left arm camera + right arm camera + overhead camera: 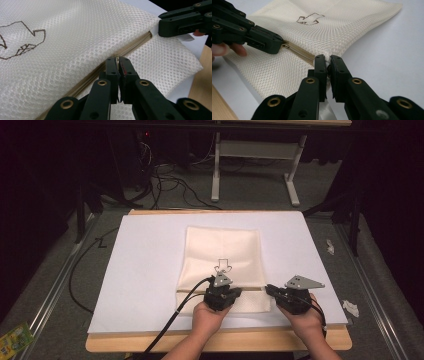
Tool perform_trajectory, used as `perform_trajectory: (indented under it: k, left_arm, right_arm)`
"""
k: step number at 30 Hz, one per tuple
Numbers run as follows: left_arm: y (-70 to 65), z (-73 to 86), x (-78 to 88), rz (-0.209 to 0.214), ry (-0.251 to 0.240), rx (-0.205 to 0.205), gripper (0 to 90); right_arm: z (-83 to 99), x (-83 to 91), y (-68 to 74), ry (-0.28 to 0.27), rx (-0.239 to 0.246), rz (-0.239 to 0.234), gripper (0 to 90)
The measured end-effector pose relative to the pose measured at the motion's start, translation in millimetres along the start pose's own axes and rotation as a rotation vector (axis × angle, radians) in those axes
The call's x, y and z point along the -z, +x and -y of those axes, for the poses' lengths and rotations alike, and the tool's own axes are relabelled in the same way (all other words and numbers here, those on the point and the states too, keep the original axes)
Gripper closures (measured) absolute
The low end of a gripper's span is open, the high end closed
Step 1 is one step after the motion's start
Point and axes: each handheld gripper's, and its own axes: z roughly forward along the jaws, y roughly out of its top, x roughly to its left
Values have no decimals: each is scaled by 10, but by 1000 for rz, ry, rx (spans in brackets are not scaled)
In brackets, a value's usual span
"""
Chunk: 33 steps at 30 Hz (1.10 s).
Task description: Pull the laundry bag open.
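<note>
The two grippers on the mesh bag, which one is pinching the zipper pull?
The left gripper, partway along the zipper of the mesh bag, pinches the pull. The right gripper instead clamps the bag's edge at the zipper's end.

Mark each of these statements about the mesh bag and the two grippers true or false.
1. The left gripper is shut on the zipper pull. True.
2. The right gripper grips the bag's edge at the zipper's end. True.
3. The mesh bag is black. False: it is cream.
4. The bag lies on bare wood. False: it lies on a white sheet.
5. An outline drawing marks the bag. True.
</note>
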Motion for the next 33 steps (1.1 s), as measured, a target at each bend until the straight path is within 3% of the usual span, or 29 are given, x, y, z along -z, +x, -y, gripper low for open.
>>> perform_trajectory:
  k: [2, 3, 5, 9, 10, 11, 12, 14, 18, 20, 21, 22, 23, 24, 25, 27, 28, 29, 30, 31, 32, 33]
  left_arm:
    - [39, 17, 29, 5, -6, 15, 876]
    - [61, 29, 51, -20, 1, 17, 876]
    - [133, 61, 107, -32, 11, 25, 876]
    - [330, 154, 319, -89, 27, 36, 876]
    - [392, 181, 391, -82, 25, 40, 876]
    - [429, 200, 457, -56, 21, 35, 876]
    - [415, 208, 503, -71, 30, -5, 876]
    - [392, 216, 573, -95, 53, -72, 876]
    - [482, 219, 687, -103, 67, -68, 877]
    - [523, 226, 713, -81, 57, -37, 877]
    - [530, 228, 718, -94, 60, -32, 877]
    - [580, 243, 737, -76, 52, 0, 878]
    - [639, 265, 764, -88, 44, 52, 878]
    - [720, 297, 815, -100, 38, 80, 878]
    - [814, 335, 880, -119, 36, 110, 878]
    - [1028, 440, 1051, -147, 29, 175, 878]
    - [1091, 488, 1124, -98, 28, 197, 878]
    - [1059, 498, 1135, -110, 45, 166, 877]
    - [981, 507, 1127, -147, 65, 102, 876]
    - [912, 519, 1117, -161, 80, 49, 875]
    - [871, 531, 1121, -161, 73, 10, 871]
    - [862, 538, 1139, -145, 49, -6, 853]
  right_arm:
    - [2, 2, -13, -2, -7, 2, 855]
    - [5, 5, -22, -2, -7, 4, 856]
    - [16, 15, -44, 0, -15, 19, 858]
    - [50, 52, -123, 2, -36, 33, 857]
    - [57, 64, -147, 1, -44, 38, 857]
    - [64, 70, -169, -2, -58, 26, 855]
    - [71, 61, -175, -2, -67, -8, 855]
    - [70, 26, -81, 24, -18, -5, 856]
    - [34, 1, 22, 17, 15, -9, 858]
    - [27, -3, 37, 20, 4, -2, 858]
    - [27, -9, 41, 22, 0, -3, 858]
    - [31, -16, 51, 26, 8, 16, 860]
    - [39, -9, 49, 30, 9, 31, 860]
    - [53, 4, 25, 34, -6, 42, 861]
    - [76, 25, -17, 32, -10, 70, 861]
    - [121, 105, -179, 23, -65, 114, 861]
    - [148, 154, -279, 10, -100, 115, 857]
    - [179, 173, -368, -7, -156, 39, 855]
    - [189, 153, -350, 3, -159, 40, 852]
    - [195, 108, -292, 30, -107, 70, 843]
    - [205, 65, -247, 43, -73, 85, 810]
    - [214, 38, -234, 39, -74, 80, 728]
